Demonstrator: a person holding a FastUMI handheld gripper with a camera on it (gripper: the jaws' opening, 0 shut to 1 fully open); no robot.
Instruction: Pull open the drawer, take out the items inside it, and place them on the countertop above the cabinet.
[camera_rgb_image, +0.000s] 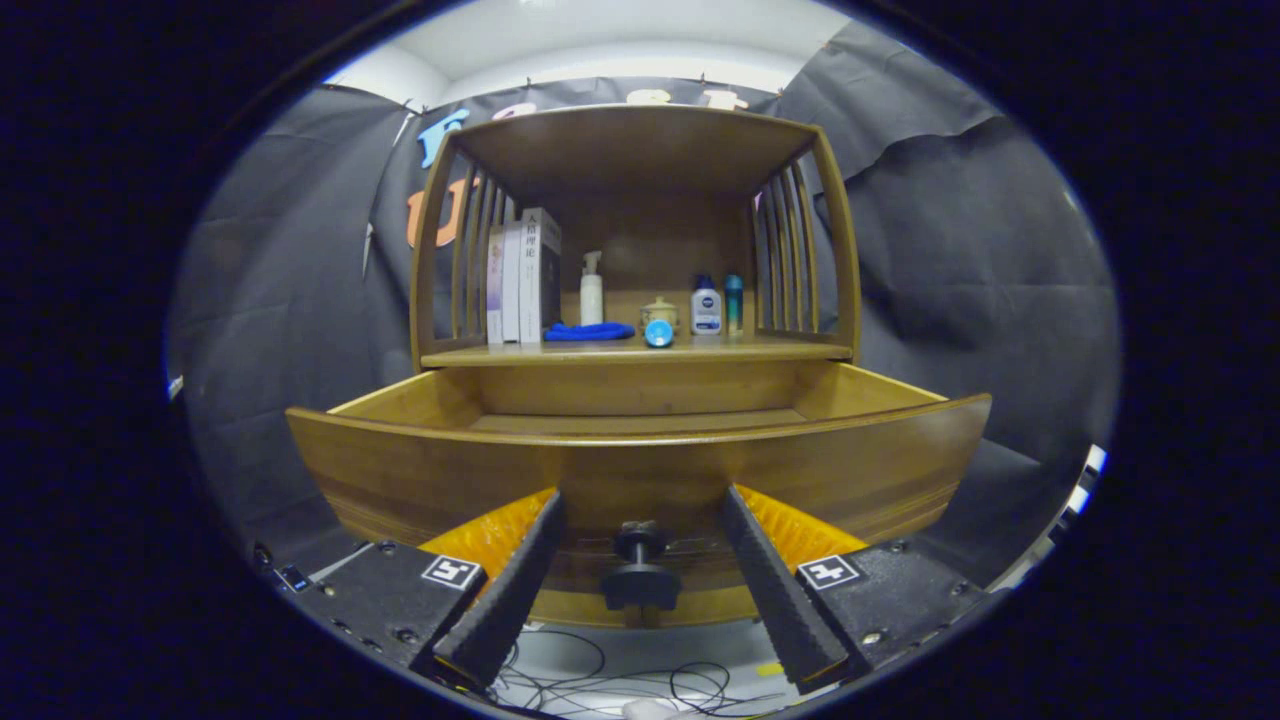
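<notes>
The wide wooden drawer (640, 455) with its curved front stands pulled out of the wooden cabinet, and the small dark round knob (640, 575) on its front sits between the two fingers. The gripper (640, 560) is spread wide: each finger stands well clear of the knob, so nothing is grasped. From this low angle the drawer's floor is mostly hidden behind the front panel; I cannot tell what lies inside.

Above the drawer, the wooden worktop (780, 350) of the cabinet already carries a row of upright books (525, 275), a white spray bottle (592, 290), a flat blue cloth (588, 331), a small lidded ceramic jar (659, 313) with a blue round thing (658, 335) just in front of it, a white lotion bottle (706, 308) and a teal cylinder (734, 303).

Risks, as I judge them: reaching in means lifting the fingers over the drawer's front edge, and a low pass could catch that rim or the knob. The worktop sits close above the drawer's rear, so a hasty lift could strike its front lip. Crowded middle ground there could mean toppling the bottles when setting something down.

Open room lies at the worktop's right front, before the slatted side rail (790, 250), and a little at the left front before the books. Loose cables (620, 680) lie on the floor beneath the fingers.
</notes>
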